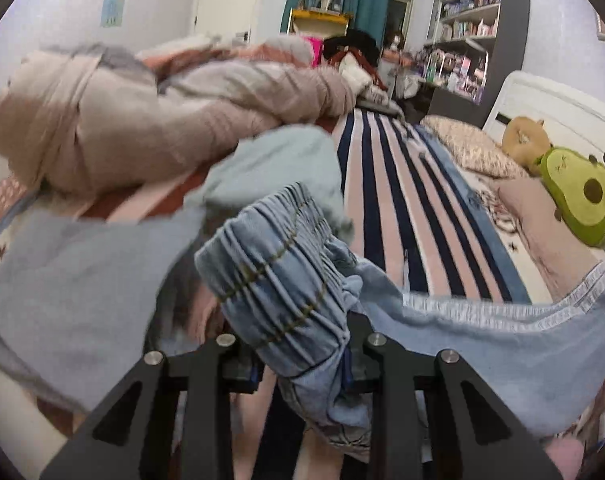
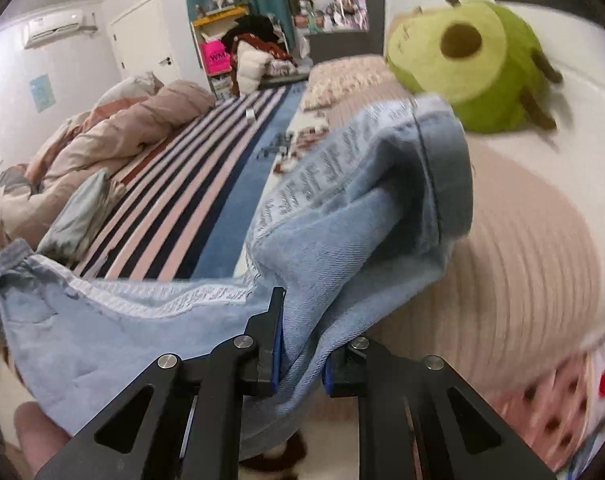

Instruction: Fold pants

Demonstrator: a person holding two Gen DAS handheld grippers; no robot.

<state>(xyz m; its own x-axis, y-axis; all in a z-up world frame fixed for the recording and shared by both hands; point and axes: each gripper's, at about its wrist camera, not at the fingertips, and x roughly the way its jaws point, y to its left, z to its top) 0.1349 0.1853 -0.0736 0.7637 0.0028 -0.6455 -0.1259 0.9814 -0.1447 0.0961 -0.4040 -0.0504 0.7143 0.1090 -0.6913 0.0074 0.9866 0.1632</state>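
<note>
Pants (image 2: 150, 320) are hanging stretched above the striped bed (image 2: 190, 216), unfolded; left gripper (image 1: 302, 364) is clenching the waistband (image 1: 278, 264); right gripper (image 2: 300, 356) is clenching a leg; folding looks barely begun.

Two wrist fisheyes, close over the pants (image 1: 286, 280) — both facing up the striped bed (image 2: 190, 200) (shared).
</note>
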